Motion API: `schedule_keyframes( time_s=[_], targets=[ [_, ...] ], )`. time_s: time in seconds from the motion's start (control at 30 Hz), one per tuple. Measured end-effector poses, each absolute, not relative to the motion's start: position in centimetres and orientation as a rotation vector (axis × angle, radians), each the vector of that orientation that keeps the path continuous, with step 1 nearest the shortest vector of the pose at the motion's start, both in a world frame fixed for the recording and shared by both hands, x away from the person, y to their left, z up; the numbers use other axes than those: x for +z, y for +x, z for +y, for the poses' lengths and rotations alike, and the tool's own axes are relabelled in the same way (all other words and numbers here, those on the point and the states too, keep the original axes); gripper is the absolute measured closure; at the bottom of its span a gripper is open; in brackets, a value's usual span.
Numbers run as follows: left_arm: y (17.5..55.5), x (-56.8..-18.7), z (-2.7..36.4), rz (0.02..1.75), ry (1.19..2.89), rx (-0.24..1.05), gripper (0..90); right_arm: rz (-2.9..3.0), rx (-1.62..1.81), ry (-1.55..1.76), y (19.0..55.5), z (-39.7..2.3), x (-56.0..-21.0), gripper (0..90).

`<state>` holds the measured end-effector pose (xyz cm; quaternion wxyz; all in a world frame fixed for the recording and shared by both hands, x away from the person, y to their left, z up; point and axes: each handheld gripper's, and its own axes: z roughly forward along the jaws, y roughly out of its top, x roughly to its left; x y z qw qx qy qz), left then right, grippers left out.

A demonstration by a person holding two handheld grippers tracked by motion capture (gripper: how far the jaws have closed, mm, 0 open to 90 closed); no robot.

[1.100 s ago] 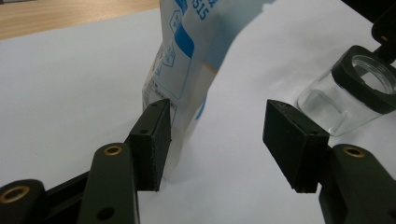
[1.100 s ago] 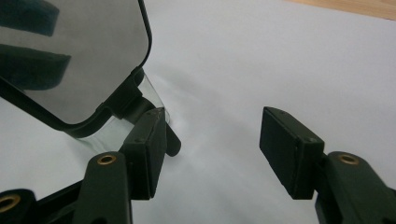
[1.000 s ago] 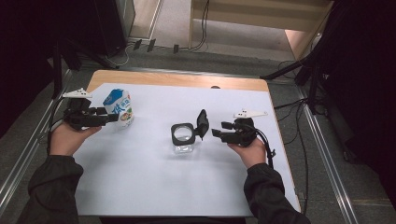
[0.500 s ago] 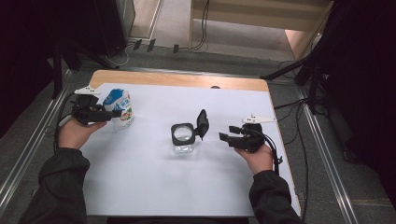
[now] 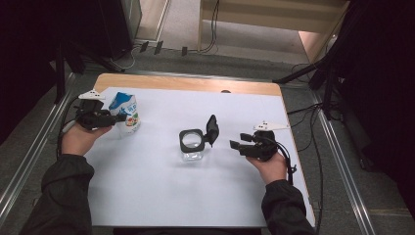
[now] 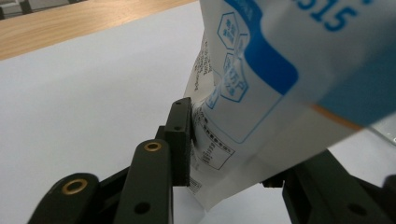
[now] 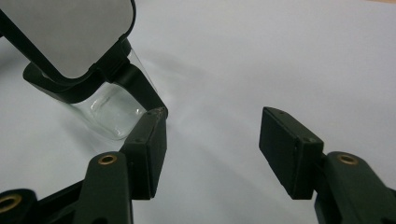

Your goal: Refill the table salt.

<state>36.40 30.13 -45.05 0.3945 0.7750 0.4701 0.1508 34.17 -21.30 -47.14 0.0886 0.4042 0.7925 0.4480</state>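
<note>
Both forearms came in low from the near edge, hands well apart. The left gripper (image 5: 119,117) sat level, pointing right — its jaws had just been closing, and something was between them. The right gripper (image 5: 235,146) pointed left, jaws parted with nothing between them.

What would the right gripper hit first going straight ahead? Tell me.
Probably the clear jar with its hinged black lid open; the right gripper points toward it, jaws open and empty. Depth is uncertain.
</note>
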Motion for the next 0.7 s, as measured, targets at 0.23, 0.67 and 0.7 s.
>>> schedule_keyframes(
  time_s=[0.23,0.67,0.7],
  targets=[
    [36.4,-44.8,30.0,1.227,1.950,0.366,72.2,2.370,1.335,1.197,34.1,-21.1,-47.2,44.3],
    [36.0,-44.1,29.9,1.225,1.922,0.376,78.6,2.378,1.350,1.181,34.1,-21.0,-47.1,47.6],
    [36.0,-44.0,29.8,1.215,1.925,0.372,78.8,2.378,1.351,1.180,34.0,-21.0,-47.1,47.7]
  ],
)
